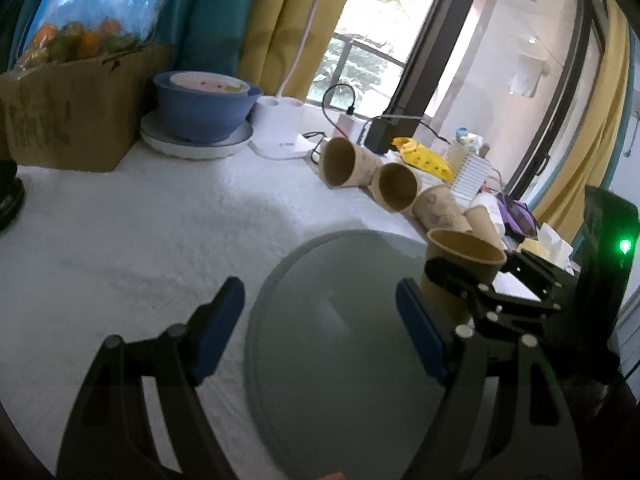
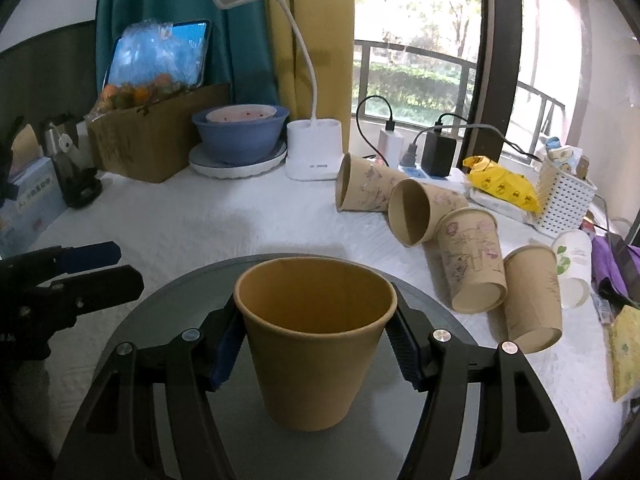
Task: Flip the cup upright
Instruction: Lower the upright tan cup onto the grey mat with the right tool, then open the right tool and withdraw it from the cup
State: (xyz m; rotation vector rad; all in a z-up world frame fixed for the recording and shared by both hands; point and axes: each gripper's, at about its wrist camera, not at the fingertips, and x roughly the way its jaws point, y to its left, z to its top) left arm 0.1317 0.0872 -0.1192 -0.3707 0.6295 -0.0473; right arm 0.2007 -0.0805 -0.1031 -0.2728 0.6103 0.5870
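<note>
Holding level over the grey round tray [image 2: 160, 300], your right gripper [image 2: 316, 334] clamps the brown paper cup [image 2: 314, 356] mid-wall, mouth up, interior empty, base on the tray. Your left gripper [image 1: 320, 332] hangs unclenched, fingers apart, gripping nothing, above the tray's left side. Blue bowl [image 2: 240, 136] nests a pink dish [image 2: 242, 113]. Cardboard box [image 2: 156, 136] holds bagged oranges.
</note>
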